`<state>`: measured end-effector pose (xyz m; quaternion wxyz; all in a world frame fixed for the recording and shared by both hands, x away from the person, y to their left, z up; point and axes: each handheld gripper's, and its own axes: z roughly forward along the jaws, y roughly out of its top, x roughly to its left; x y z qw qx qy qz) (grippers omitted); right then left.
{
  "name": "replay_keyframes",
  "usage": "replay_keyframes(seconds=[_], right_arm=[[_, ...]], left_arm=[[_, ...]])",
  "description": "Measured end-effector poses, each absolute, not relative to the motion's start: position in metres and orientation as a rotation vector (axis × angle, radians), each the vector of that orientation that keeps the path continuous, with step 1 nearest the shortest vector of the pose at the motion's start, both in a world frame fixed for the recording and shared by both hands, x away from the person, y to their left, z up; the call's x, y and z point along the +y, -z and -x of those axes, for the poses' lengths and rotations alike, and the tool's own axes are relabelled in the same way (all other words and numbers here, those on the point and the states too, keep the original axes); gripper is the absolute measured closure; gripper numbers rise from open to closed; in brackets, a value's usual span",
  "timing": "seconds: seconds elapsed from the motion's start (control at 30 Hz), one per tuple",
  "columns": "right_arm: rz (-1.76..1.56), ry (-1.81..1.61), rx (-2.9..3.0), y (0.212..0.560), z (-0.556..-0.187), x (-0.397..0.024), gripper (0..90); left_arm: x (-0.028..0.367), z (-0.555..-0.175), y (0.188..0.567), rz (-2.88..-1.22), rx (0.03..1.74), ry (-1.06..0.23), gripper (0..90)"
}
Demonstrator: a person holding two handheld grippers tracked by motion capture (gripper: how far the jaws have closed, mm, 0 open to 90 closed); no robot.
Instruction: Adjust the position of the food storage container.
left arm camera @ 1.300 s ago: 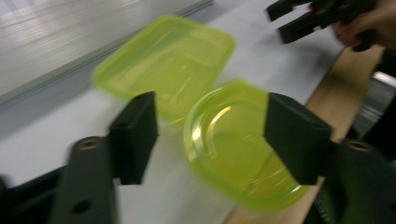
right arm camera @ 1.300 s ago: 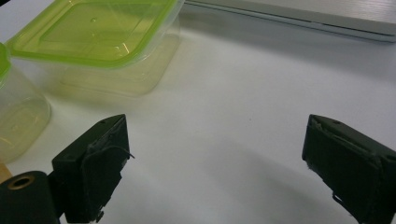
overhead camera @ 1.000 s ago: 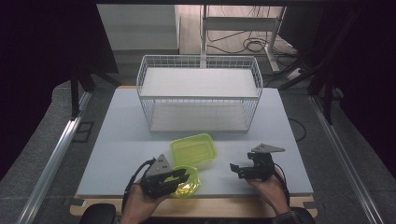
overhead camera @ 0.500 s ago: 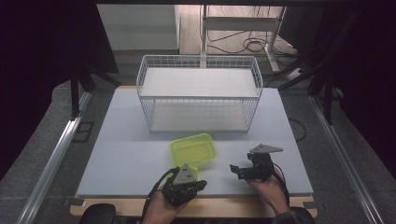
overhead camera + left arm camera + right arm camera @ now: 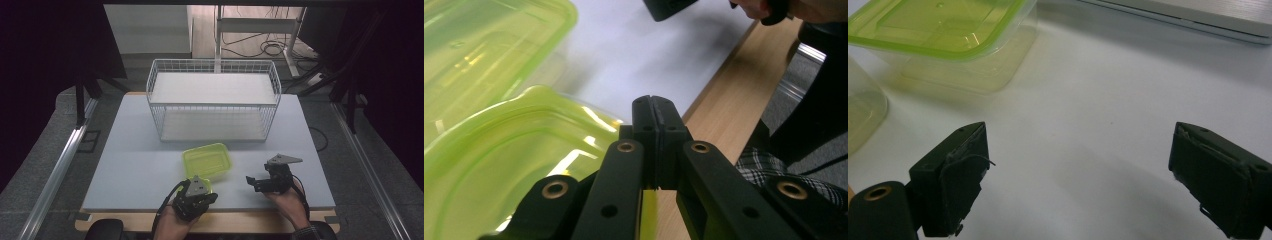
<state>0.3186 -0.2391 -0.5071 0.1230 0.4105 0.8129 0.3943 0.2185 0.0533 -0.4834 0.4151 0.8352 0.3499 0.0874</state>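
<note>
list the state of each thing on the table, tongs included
left tongs: shut on the round lid's rim
round lid: off any container, held at the table's near edge
square container: lid on, upright
wire basket: upright, nothing inside
right tongs: open, holding nothing

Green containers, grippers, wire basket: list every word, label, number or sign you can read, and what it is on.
None: no readable text anywhere.
Lidded green container: plain lid with moulded ridges, no lettering.
Green lid pinched in the left gripper: no print.
Right gripper and wire basket: no markings.
</note>
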Motion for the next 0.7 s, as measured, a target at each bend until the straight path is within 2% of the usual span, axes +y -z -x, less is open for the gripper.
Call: replay_keyframes(seconds=[0.17,0.47,0.7], right_arm=[[-1.198,-1.146,2.371,0.508,-0.319,-0.239,9.6],[-1.193,-1.135,2.377,0.508,-0.318,-0.237,9.9],[-1.189,-1.135,2.376,0.508,-0.318,-0.238,10.0]], left_arm=[[0.067,-0.219,0.488,-2.083,0.941,-0.207,90.0],[0.041,-0.218,0.485,-2.103,0.859,-0.208,90.0],[0.047,-0.221,0.489,-2.108,0.904,-0.23,90.0]])
